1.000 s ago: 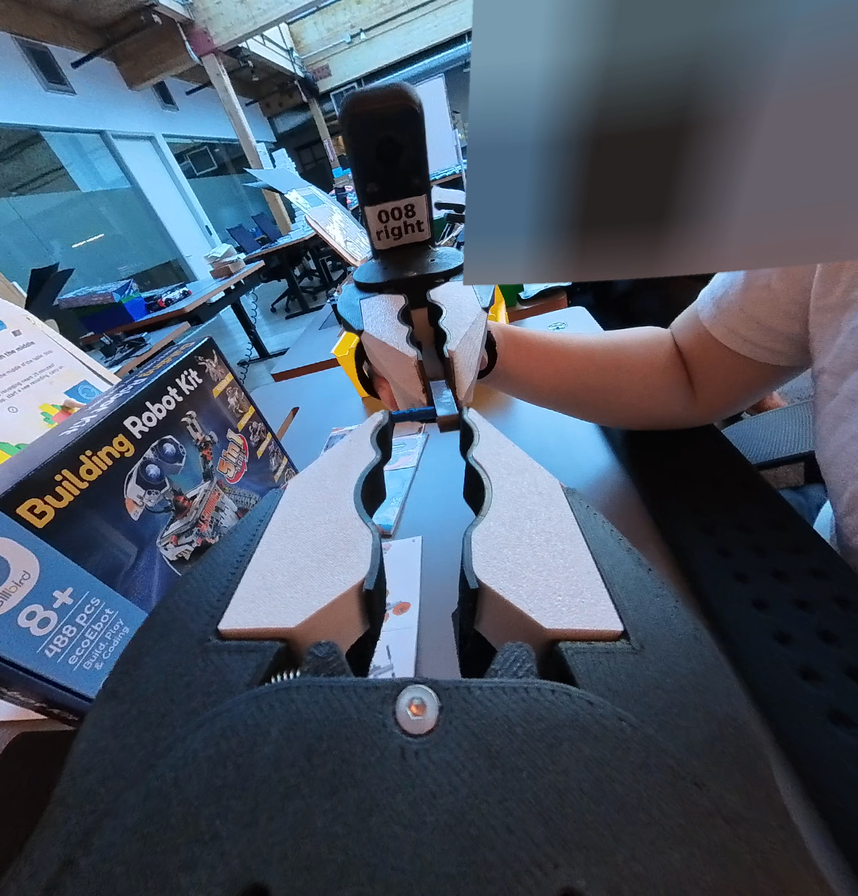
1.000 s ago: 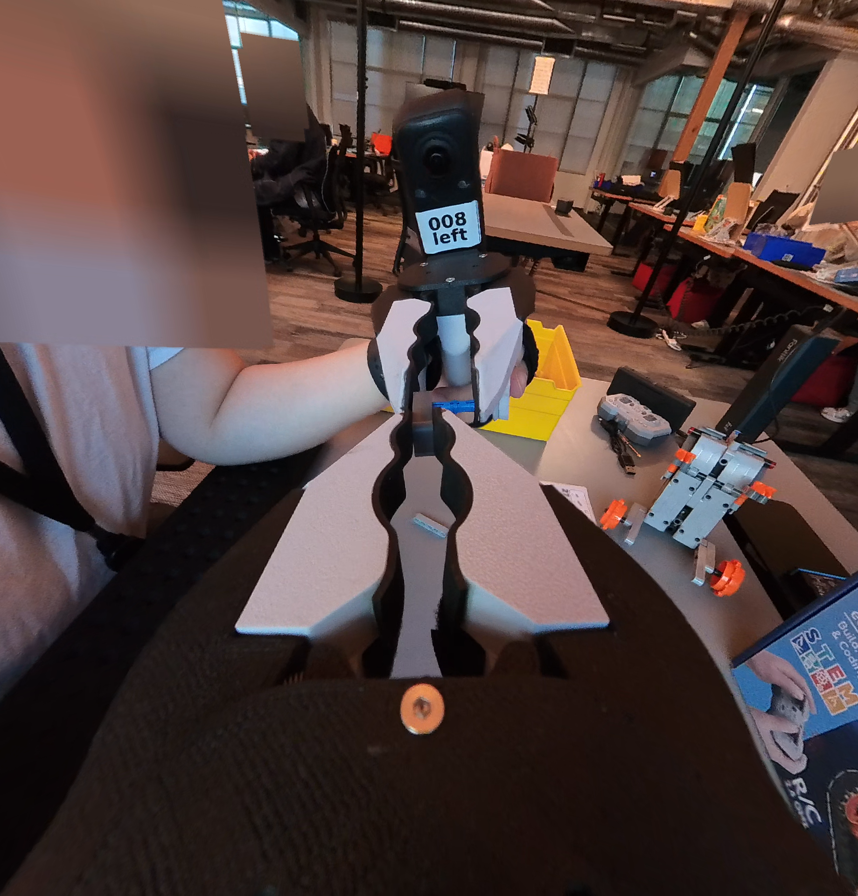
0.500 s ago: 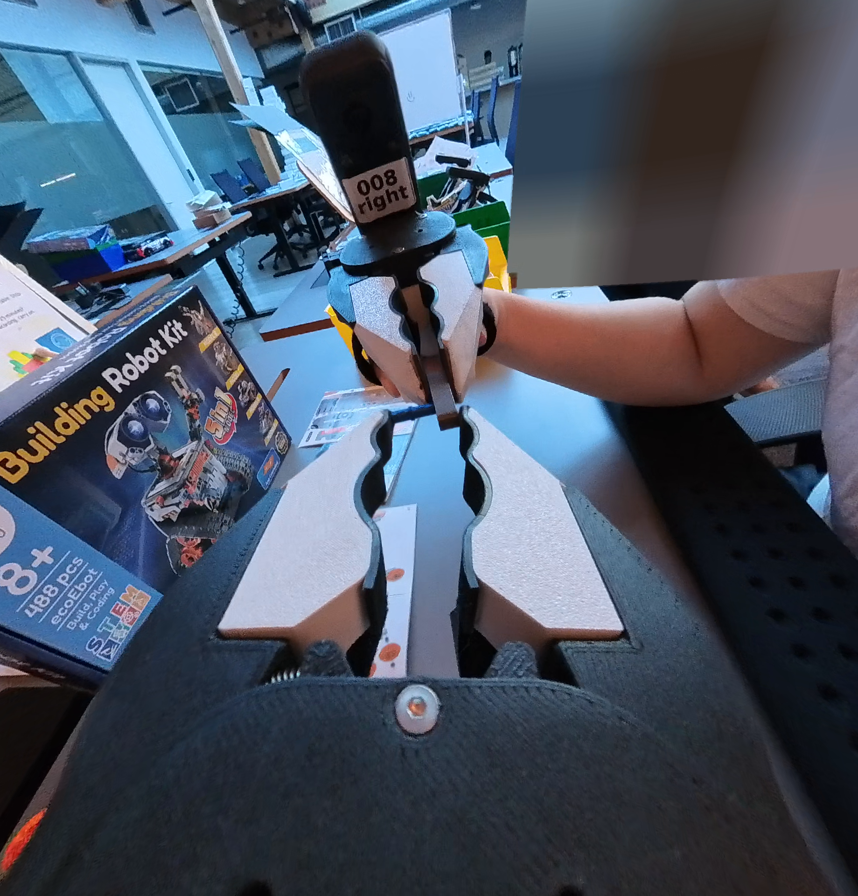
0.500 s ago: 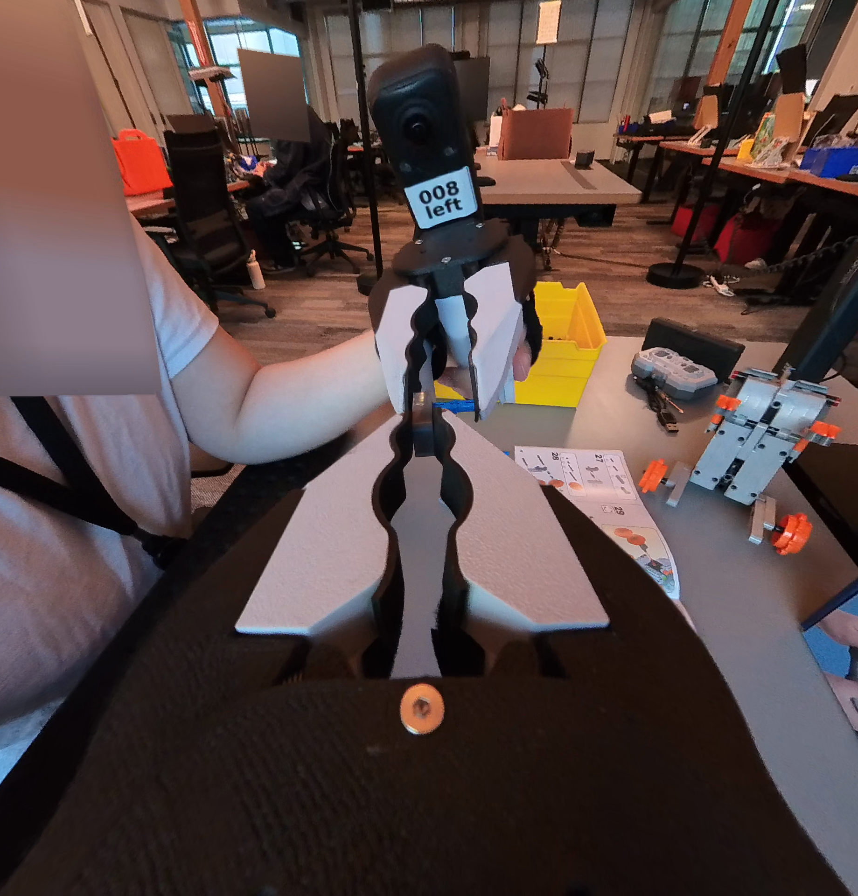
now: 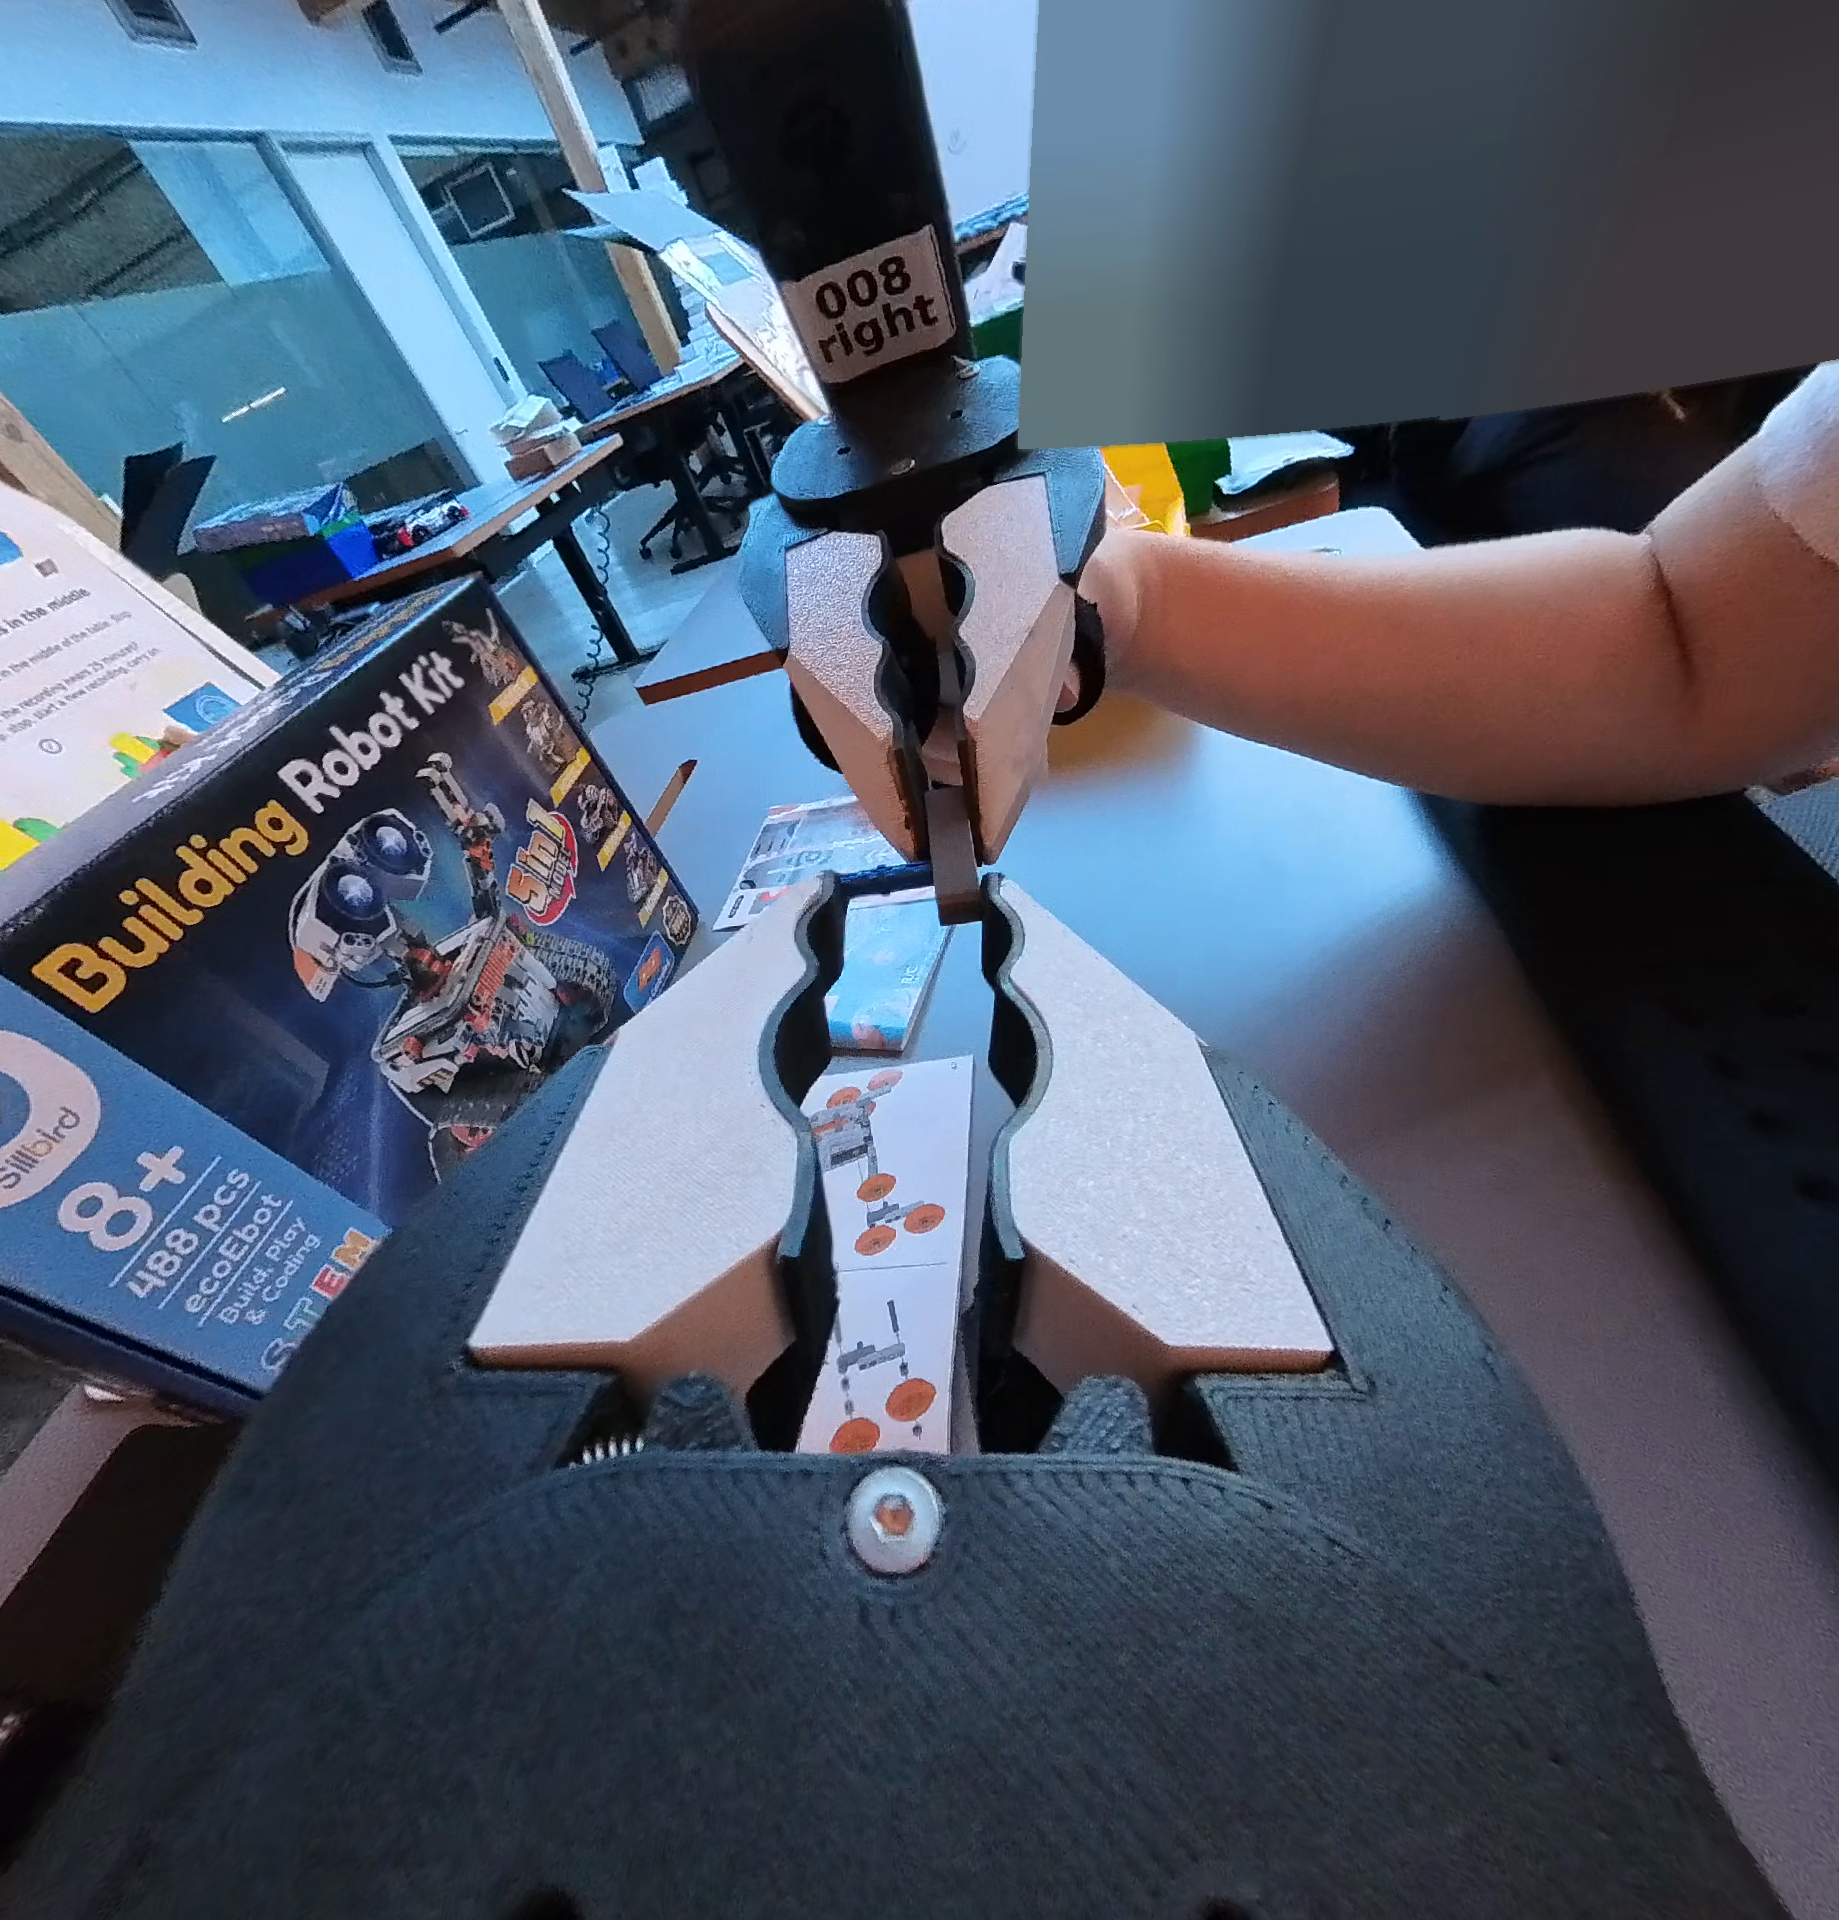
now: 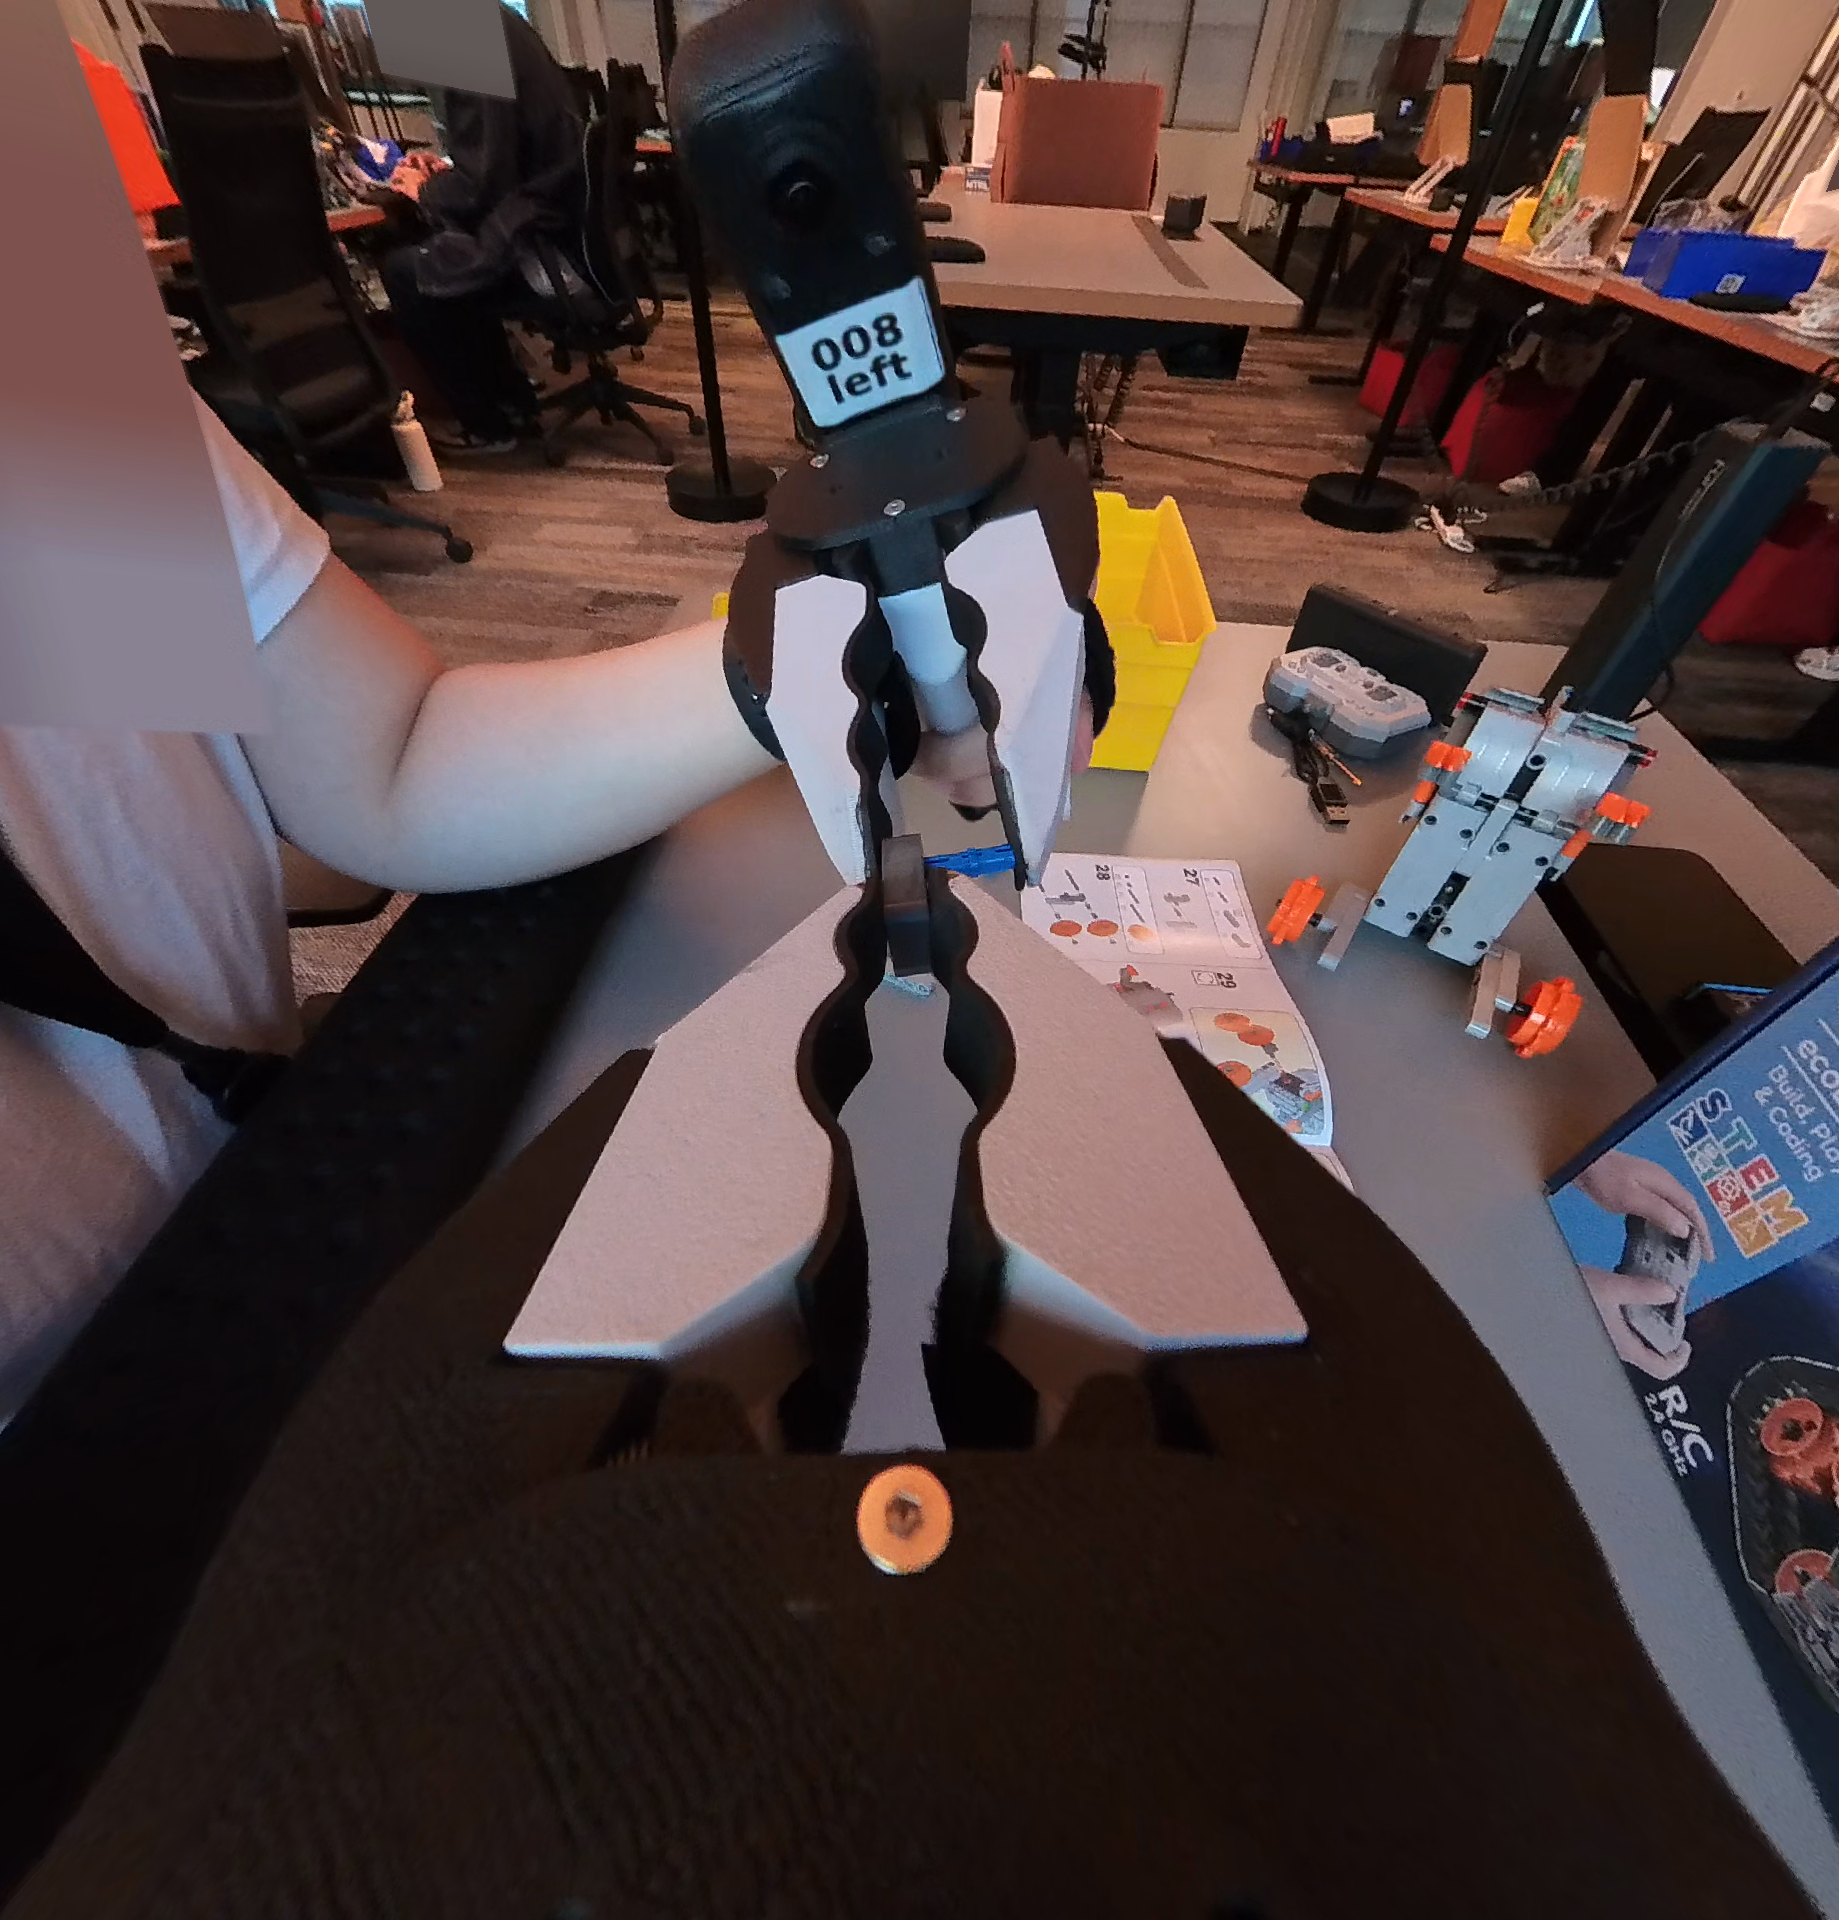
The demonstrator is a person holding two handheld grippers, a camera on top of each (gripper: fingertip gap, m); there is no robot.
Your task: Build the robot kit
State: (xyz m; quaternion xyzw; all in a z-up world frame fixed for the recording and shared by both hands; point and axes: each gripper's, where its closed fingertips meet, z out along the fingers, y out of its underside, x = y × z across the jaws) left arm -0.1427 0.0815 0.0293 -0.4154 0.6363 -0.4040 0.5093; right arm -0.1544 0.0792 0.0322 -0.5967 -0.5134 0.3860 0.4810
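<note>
Open-plan office: desks (image 6: 1091, 265), swivel chairs (image 6: 572, 281).

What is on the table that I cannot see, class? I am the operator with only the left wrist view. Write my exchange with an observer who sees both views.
Operator: Is anything built yet?
Observer: Yes, a grey and orange brick model sits on the table, beside the instruction booklet.
Operator: Anything beyond it?
Observer: A grey controller lies farther back, near a dark box.
Operator: Any cable?
Observer: A black cable lies in front of the controller, its plug loose on the table.
</note>
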